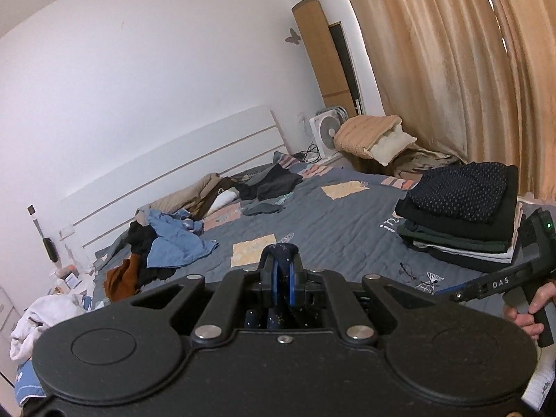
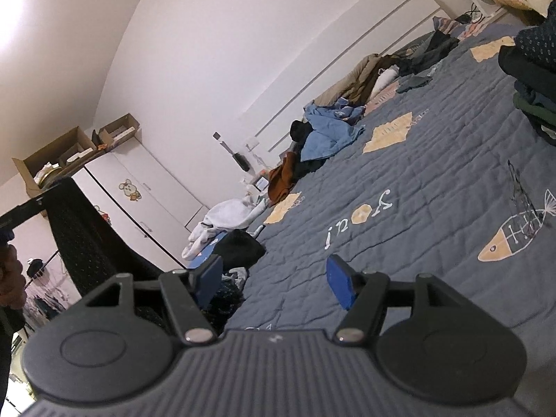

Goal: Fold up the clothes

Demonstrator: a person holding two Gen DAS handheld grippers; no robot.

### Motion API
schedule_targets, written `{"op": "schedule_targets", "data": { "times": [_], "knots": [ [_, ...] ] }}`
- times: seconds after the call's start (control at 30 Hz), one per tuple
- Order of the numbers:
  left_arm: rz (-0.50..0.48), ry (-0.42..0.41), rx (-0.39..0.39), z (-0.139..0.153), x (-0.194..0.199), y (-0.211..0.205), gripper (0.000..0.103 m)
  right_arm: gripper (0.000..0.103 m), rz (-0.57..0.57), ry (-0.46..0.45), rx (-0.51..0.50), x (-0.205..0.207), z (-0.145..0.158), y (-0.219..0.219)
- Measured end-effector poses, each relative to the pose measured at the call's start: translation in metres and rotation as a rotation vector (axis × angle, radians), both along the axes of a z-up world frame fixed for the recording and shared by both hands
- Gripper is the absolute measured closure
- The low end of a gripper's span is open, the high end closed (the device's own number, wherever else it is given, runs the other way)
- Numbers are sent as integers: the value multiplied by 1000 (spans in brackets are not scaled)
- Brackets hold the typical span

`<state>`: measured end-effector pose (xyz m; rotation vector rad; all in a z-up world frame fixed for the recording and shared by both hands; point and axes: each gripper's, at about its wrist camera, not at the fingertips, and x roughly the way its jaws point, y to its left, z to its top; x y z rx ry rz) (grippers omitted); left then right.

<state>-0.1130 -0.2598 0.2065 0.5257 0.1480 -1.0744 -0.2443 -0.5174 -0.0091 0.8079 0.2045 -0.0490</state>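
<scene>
Dark, dotted fabric is pinched between the pressed-together blue pads of the left claw [image 1: 280, 267]. In the right wrist view this garment [image 2: 80, 243] hangs from that claw in a long limp drape, clear of the bed [image 2: 434, 173]. The right claw [image 2: 274, 281] is spread wide and holds nothing, hovering over the quilt. Judgement: the cloth is light, soft and shapeless, so it will sag and twist; a second hold at a free corner or hem would spread it. A folded stack [image 1: 465, 208] sits at the bed's edge; unfolded clothes [image 1: 173, 239] lie near the headboard [image 1: 194, 153].
</scene>
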Motion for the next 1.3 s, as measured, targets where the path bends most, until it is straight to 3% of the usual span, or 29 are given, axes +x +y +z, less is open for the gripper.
{"op": "schedule_targets", "data": {
  "times": [0.23, 0.43, 0.5, 0.57, 0.63, 0.73, 0.9, 1.13, 1.3],
  "knots": [
    [17, 4, 4, -4, 3, 3, 97, 37, 0, -5, -25, -6, 6, 0],
    [32, -14, 40, -22, 7, 3, 97, 37, -14, 55, -82, -11, 14, 4],
    [45, 36, -6, -25, 16, 4, 97, 37, -3, 72, -106, -11, 18, 7],
    [53, 102, -66, -27, 26, 3, 97, 37, 15, 66, -97, -7, 21, 6],
    [39, 106, -67, -30, 32, 0, 97, 37, 11, 31, -71, -6, 19, 2],
    [30, 89, -7, -35, 31, -1, 97, 37, 38, -11, -4, -9, 3, -10],
    [38, 59, 33, -36, 28, 1, 97, 37, -23, 26, 26, -9, -12, -22],
    [27, 29, 41, -19, 19, 3, 97, 37, -25, 18, -25, -5, -5, -13],
    [-16, -24, -11, 19, -1, 7, 97, 36, -31, 17, -45, -2, -5, -13]
  ]
}}
